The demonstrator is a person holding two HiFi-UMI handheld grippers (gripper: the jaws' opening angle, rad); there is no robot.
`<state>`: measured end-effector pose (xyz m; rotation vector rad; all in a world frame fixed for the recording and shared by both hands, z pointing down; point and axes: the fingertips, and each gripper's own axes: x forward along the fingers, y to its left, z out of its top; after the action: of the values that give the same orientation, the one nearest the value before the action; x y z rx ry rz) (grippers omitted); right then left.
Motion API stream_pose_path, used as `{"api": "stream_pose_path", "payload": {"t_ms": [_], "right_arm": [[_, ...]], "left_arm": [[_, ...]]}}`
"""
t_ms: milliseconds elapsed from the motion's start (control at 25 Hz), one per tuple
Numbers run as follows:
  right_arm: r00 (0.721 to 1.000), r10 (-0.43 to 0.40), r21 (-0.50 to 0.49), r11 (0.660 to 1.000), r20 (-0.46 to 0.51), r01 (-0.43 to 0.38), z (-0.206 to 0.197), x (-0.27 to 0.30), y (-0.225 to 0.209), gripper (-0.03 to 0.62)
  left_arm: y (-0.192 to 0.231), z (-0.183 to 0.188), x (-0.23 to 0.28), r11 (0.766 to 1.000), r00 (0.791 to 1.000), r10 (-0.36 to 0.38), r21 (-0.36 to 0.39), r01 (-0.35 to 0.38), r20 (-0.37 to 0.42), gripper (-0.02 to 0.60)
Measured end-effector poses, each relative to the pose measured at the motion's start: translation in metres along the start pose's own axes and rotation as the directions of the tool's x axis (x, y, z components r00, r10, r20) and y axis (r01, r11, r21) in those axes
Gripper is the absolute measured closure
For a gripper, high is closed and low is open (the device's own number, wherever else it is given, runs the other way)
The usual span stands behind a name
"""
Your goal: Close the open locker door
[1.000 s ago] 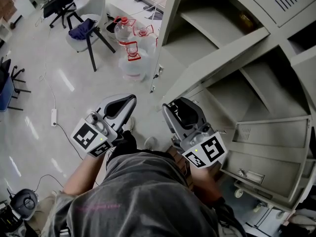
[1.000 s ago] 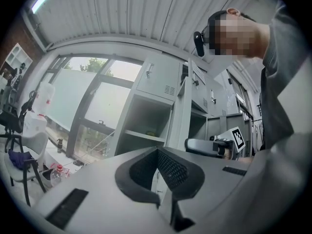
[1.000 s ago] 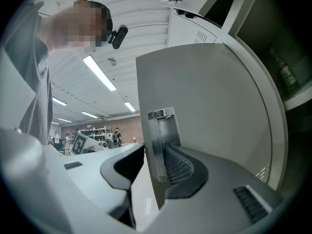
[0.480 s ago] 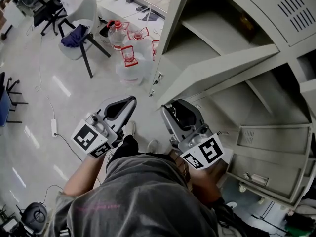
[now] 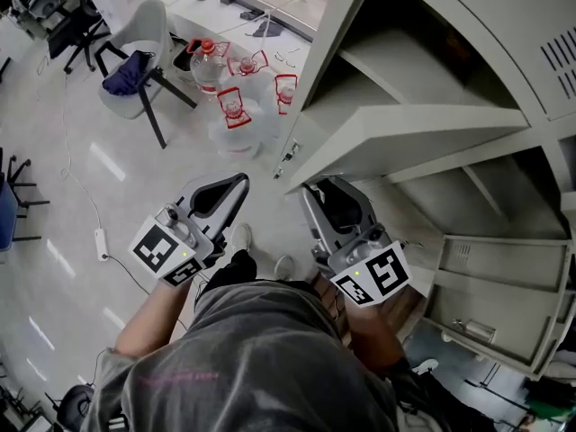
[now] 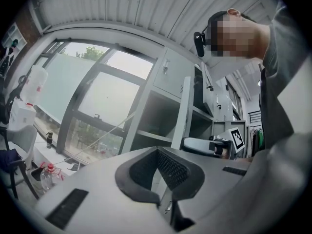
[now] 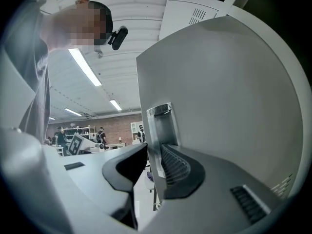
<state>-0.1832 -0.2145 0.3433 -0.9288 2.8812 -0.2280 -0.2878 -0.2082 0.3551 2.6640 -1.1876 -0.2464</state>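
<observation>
The grey locker [image 5: 432, 25] stands at the right with its open door [image 5: 405, 138] swung out towards me. My right gripper [image 5: 328, 187] is at the door's free edge. In the right gripper view the door [image 7: 219, 82] fills the right side. Its metal handle recess [image 7: 160, 126] stands between the jaws of the right gripper [image 7: 153, 147]. These jaws have just been closing and a gap still shows beside the left pad [image 7: 127, 167]. My left gripper [image 5: 241, 183] hovers left of the door over the floor, shut and empty; its tips [image 6: 157, 150] meet.
Several water bottles [image 5: 225, 106] stand on the floor by the locker's left corner, with a chair [image 5: 135, 70] beyond them. A power strip [image 5: 101, 238] and its cable lie at the left. A lower locker door [image 5: 486, 286] hangs open at the right.
The view has shifted towards the locker, and the open door now lies flatter across the picture. The right gripper's jaws stand narrower than before. The left gripper looks the same.
</observation>
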Motion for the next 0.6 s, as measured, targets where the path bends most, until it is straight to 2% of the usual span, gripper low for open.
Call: {"api": "stream_pose_path", "payload": {"t_ms": [600], "right_arm": [[0.981,-0.193,-0.045,0.980,0.016,0.194,0.003,0.047,-0.038,0.528]], "left_arm": [[0.054,0.007,0.025,0.996,0.996,-0.090,-0.031,0.089,-0.026,0.568]]}}
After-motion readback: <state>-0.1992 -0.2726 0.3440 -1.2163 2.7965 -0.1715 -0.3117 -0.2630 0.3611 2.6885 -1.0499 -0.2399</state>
